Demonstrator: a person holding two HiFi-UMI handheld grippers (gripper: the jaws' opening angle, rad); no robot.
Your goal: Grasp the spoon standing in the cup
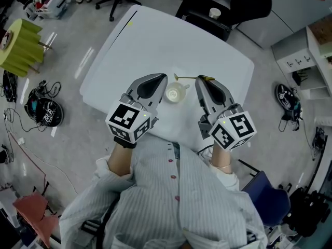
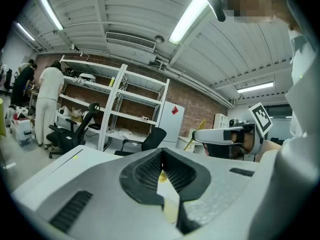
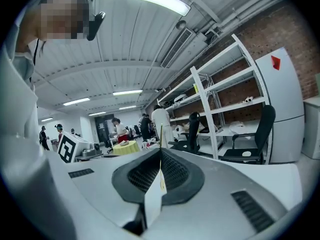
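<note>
Head view: spoon (image 1: pixel 185 78) in right tool (image 1: pixel 204 80)

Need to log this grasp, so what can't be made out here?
- Cup contents: too small to tell in the head view.
- Cup from the gripper views: neither one shows it.
- Spoon, held end: the right gripper covers it in the head view.
- Spoon in the right gripper view: only a thin edge shows above the fingers.

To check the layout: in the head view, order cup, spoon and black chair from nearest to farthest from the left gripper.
1. cup, close beside the left gripper, on its right.
2. spoon, past the cup.
3. black chair, beyond the table.
</note>
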